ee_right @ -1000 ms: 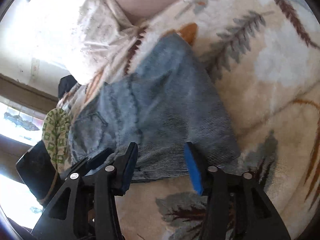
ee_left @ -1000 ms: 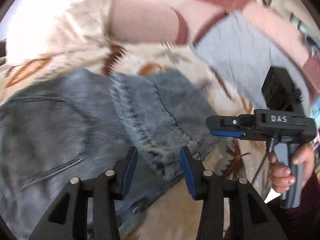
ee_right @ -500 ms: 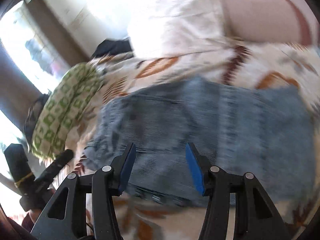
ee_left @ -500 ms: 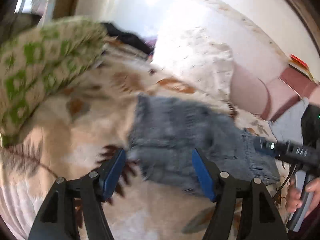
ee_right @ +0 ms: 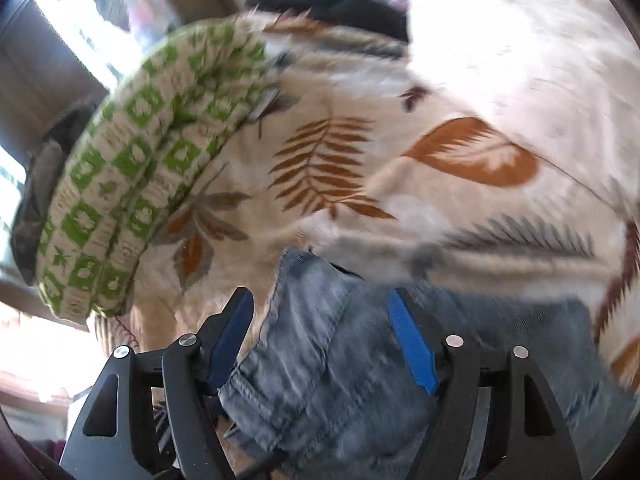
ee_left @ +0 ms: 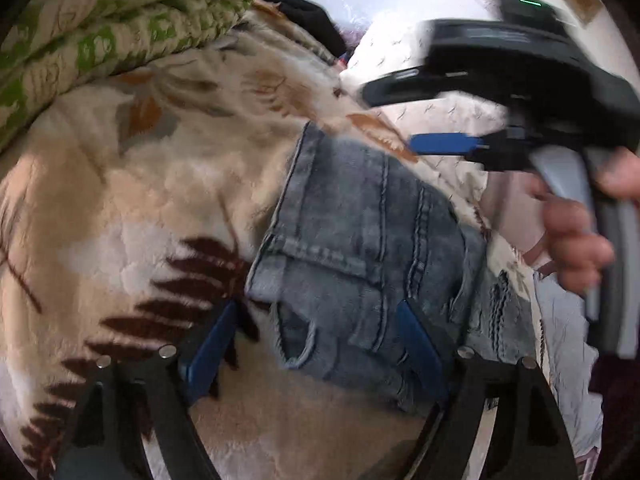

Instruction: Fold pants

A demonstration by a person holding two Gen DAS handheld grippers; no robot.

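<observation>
Folded blue jeans (ee_left: 360, 248) lie on a leaf-patterned blanket (ee_left: 120, 200). My left gripper (ee_left: 316, 344) hovers over their near corner, where a belt loop and pocket show. Its jaws are opening and the pads do not press the denim. In the same view a hand (ee_left: 576, 240) holds my right gripper (ee_left: 392, 120) above the far edge of the jeans. From the right wrist, the jeans (ee_right: 340, 368) fill the bottom, blurred. The right gripper (ee_right: 320, 336) stands over their edge, jaws opening, with denim below the gap and nothing gripped.
A folded green-and-cream quilt (ee_left: 100, 20) (ee_right: 132, 184) lies at the blanket's left side. Dark clothing (ee_left: 304, 16) (ee_right: 328, 4) sits at the back. A white pillow (ee_right: 520, 40) is at the far right, and a bright window (ee_right: 80, 20) at the left.
Both views have swung from one end of the jeans to the end near the green quilt. Both pairs of jaws stand wider. The right gripper now hangs above the jeans' far edge.
</observation>
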